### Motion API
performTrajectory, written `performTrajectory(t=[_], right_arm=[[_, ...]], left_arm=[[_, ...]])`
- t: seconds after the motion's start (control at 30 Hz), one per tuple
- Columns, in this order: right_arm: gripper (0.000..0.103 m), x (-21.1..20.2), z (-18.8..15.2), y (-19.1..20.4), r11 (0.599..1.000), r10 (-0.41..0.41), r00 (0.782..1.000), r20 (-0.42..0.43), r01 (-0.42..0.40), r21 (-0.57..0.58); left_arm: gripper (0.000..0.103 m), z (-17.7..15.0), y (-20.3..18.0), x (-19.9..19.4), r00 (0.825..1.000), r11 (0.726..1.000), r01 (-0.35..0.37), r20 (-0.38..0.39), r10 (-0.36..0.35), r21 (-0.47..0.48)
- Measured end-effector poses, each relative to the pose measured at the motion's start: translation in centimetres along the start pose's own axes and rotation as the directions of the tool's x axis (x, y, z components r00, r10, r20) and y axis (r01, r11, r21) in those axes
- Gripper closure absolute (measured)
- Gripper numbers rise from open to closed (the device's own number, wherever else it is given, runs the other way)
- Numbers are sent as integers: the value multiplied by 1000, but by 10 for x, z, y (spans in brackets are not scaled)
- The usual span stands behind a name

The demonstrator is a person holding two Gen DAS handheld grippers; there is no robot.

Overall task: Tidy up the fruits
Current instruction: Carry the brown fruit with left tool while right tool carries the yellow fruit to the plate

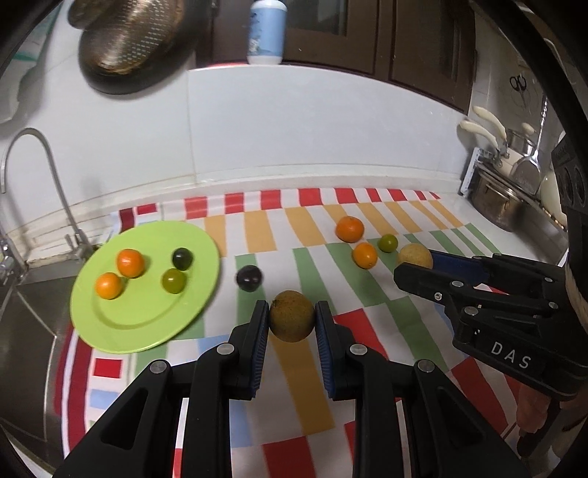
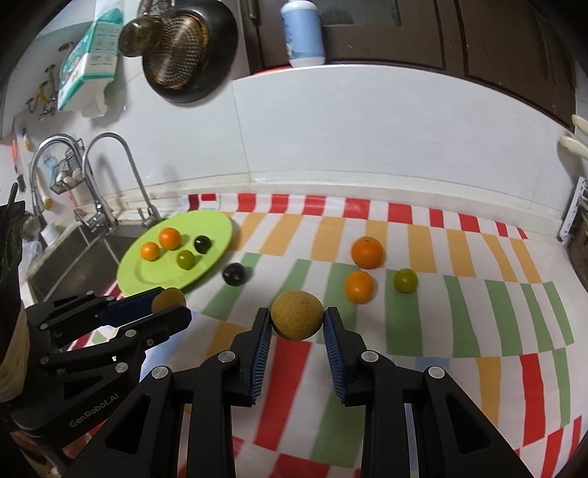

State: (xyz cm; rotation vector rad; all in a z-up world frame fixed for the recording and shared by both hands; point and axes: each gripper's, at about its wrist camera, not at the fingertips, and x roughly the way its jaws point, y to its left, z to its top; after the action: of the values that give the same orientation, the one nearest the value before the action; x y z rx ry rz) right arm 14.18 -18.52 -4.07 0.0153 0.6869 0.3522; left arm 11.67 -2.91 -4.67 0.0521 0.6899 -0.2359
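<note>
My left gripper (image 1: 292, 316) is shut on a brown round fruit (image 1: 292, 315), held above the striped cloth. The right gripper (image 2: 297, 316) is likewise shut on a second brown round fruit (image 2: 297, 314). Each gripper shows in the other's view: the right gripper (image 1: 413, 263) with its fruit (image 1: 415, 255), the left gripper (image 2: 171, 303) with its fruit (image 2: 168, 298). A green plate (image 1: 110, 323) at the left carries two oranges, a green fruit and a dark fruit. Just right of the plate, a dark plum (image 1: 248, 278) lies on the cloth. Two oranges (image 2: 366, 252) (image 2: 359, 286) and a green fruit (image 2: 405, 280) lie further right.
A sink (image 2: 73, 253) with taps lies left of the plate. Pots and utensils (image 1: 496, 198) crowd the right end of the counter. A white tiled wall (image 1: 294, 128) closes the back, with a pan and strainer (image 1: 128, 40) hanging on it and a blue-white bottle (image 1: 267, 31) above.
</note>
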Motion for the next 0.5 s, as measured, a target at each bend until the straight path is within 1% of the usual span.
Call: performTrajectory(t=[0.23,0.5], right_arm=[[73,-6,5,27,999,25,999,26,-25,-22],[73,-8,12,56,997,60,997,49,-58,-41]], left_arm=[[78,0,18,-22,999,999,-32,35,32,-4],[78,-2,46,-41,995,997,-77,56,78,-26]])
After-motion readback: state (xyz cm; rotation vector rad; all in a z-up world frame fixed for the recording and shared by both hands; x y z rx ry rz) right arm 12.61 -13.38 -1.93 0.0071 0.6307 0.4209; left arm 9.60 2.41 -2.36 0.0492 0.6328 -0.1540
